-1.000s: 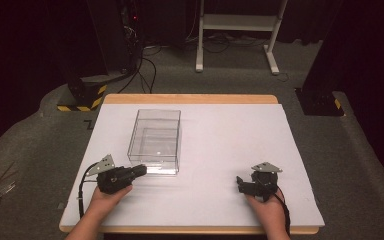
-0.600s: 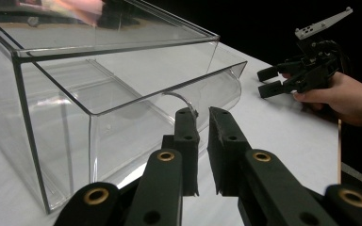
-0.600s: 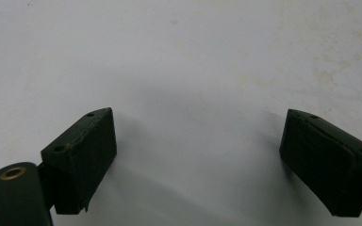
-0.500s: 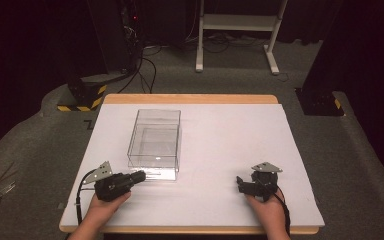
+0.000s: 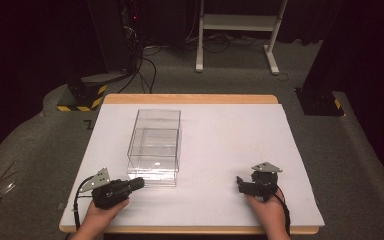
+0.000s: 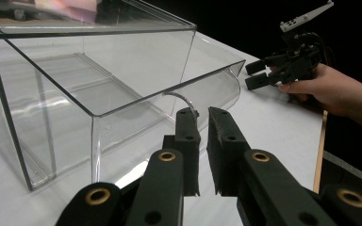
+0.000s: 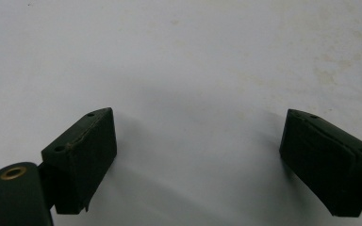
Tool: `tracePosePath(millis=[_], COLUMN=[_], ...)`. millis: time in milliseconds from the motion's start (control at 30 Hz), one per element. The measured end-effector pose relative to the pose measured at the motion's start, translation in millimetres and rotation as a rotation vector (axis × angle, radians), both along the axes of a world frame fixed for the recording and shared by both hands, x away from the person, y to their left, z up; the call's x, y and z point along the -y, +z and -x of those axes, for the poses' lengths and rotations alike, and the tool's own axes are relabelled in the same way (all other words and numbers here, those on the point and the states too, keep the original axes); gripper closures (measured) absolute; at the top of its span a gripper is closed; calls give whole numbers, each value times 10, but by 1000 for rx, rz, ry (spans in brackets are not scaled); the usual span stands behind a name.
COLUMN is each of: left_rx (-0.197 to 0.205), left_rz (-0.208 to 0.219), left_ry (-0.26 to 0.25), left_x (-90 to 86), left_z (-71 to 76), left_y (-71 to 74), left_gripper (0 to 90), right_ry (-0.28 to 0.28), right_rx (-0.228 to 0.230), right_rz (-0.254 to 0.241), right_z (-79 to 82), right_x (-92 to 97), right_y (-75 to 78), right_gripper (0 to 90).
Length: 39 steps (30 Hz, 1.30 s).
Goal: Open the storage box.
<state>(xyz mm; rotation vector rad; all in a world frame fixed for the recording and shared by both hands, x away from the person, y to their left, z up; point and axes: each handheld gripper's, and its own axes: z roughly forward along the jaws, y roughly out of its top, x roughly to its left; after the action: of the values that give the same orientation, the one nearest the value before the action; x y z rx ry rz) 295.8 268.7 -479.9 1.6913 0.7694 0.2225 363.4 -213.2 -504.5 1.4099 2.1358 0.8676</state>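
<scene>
- the clear plastic box (image 5: pixel 154 146) stands on the white desk (image 5: pixel 220 135), on its left half, with its long side running away from the person; its near end has a curved, open front lip.
- in the high view the left gripper (image 5: pixel 139 183) lies low over the desk at the box's near end, its tip just beside the box's front right corner and pointing to the right across the desk. the person's left hand (image 5: pixel 100 215) holds it from below, and a black cable loops out to its left.
- in the left gripper view the left gripper's (image 6: pixel 202 141) fingers (image 6: pixel 187 141) stand narrow, with only a thin slit between them. nothing sits in the slit; the curved lip of the clear plastic box (image 6: pixel 99 89) lies just past the fingertips, and whether they touch it cannot be told.
- the right gripper (image 5: pixel 240 184) rests on the right half of the desk, well apart from the box, pointing left towards the middle. the person's right hand (image 5: pixel 267 212) grips it from the near edge, with the grey three-cornered plate on top.
- in the right gripper view the right gripper's (image 7: pixel 195 146) fingers (image 7: pixel 87 150) stand wide, with bare white desk (image 7: pixel 193 56) between them and nothing held.
- the left gripper view also catches the right gripper (image 6: pixel 257 74) farther off across the desk, its fingers parted and pointing back towards the box, with the right hand (image 6: pixel 320 87) behind it.
- beyond the desk, on the grey floor, stand a white frame (image 5: pixel 237 22) and a black stand with yellow-black striped feet (image 5: pixel 82 97).
</scene>
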Motion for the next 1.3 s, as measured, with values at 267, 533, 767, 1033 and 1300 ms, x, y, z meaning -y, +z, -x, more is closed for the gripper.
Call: tracePosePath(millis=[267,533,767,1033,1300], left_rx=[-1,-2,-6,-3,2], left_rz=[0,5,0,1,-2], left_ry=[-14,-24,-39,-41,-53], left_x=[-10,-11,-7,-73,-75], left_z=[127,247,387,524,605], left_y=[0,-8,0,-14,-25], left_gripper=[835,839,842,844,845], right_ry=[-1,0,0,0,0], right_rx=[2,2,0,2,2], right_rz=[0,-1,1,0,0], right_z=[0,1,1,1,2], right_x=[-1,-1,0,0,0], right_y=[-1,-1,0,-1,-1], right_gripper=[116,116,117,117,118])
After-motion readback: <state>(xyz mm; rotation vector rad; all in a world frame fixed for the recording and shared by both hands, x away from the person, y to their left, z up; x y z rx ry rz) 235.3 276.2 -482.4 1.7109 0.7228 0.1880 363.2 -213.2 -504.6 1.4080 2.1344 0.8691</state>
